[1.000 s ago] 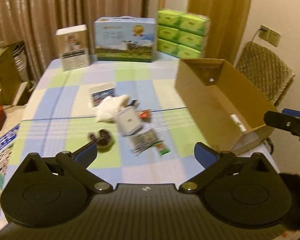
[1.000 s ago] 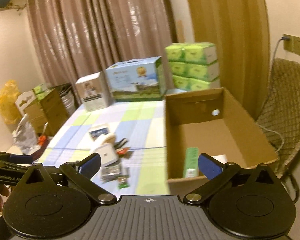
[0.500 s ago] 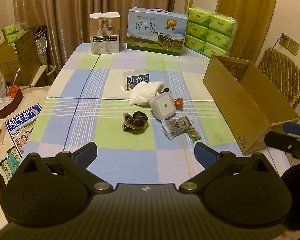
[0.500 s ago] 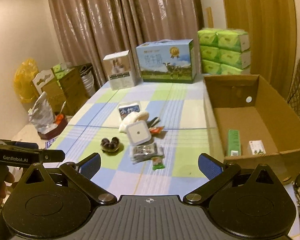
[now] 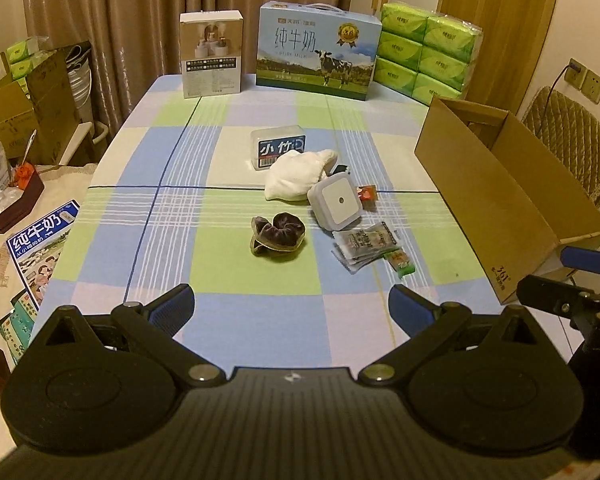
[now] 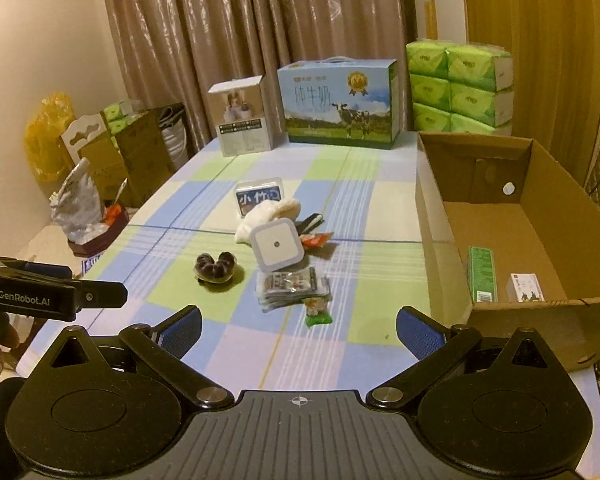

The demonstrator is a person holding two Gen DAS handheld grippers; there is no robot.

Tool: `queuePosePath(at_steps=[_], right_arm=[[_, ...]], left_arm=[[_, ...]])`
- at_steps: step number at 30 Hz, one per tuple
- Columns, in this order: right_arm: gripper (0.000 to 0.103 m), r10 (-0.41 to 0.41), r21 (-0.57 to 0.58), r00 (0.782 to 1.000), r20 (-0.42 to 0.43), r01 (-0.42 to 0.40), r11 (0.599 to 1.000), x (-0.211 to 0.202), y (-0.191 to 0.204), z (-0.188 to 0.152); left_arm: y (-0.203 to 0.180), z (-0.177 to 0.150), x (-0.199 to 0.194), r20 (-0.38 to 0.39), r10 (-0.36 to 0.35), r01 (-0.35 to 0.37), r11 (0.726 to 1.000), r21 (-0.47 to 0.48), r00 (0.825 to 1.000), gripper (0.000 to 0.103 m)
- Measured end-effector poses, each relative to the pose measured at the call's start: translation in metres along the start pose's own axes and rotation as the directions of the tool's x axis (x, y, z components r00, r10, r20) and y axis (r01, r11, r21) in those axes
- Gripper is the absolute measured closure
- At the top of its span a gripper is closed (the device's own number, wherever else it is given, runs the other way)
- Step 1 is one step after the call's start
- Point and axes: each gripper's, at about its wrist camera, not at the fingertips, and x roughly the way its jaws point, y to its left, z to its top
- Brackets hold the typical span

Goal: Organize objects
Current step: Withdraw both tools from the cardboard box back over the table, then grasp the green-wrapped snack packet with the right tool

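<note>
We are holding the left claw (image 5: 291,309) and right claw (image 6: 299,330) spread and empty above the table (image 5: 256,276). The clutter, scrunchie (image 5: 278,234) included, is lying mid-table; the box (image 6: 512,240) is waiting at right for sorting.

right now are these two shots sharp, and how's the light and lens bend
Left wrist view: sharp, dim warm yellow light, the milk box print readable, table edges bowed by the fisheye. Right wrist view: equally sharp, same warm cast, curtain and cardboard box curve outward, dark corners.
</note>
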Motion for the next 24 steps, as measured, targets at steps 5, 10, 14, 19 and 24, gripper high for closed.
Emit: queuePosePath(at_steps=[5,10,14,19,24], right_arm=[[0.003,-0.001,0.001,1.0,-0.015,0.001,1.0,0.015,-0.002,-0.001],[0.008,-0.023,-0.018,0.999,-0.029,0.022,1.0,0.037,-0.003,-0.002],[0.026,-0.027,-0.025,0.998,-0.055,0.026,0.999,0.062,-0.007,-0.005],[0.043,-0.035,-0.045,0.996,-0.088,0.031,0.999,0.095,-0.014,-0.009],[0.049,-0.029,-0.068,0.993,-0.114,0.022,0.997,0.126,-0.02,-0.013]], left_arm=[[0.003,0.003,0.014,-0.016,-0.032,0.032,0.999,0.007,0.999,0.002],[0.004,0.008,0.034,-0.027,-0.053,0.054,0.997,0.049,0.998,0.002],[0.001,0.012,0.054,-0.031,-0.091,0.094,0.991,0.092,0.995,0.006],[-0.005,0.014,0.086,-0.064,-0.118,0.127,0.979,0.16,0.991,0.017],[-0.008,0.016,0.114,-0.076,-0.147,0.16,0.965,0.209,0.986,0.024]])
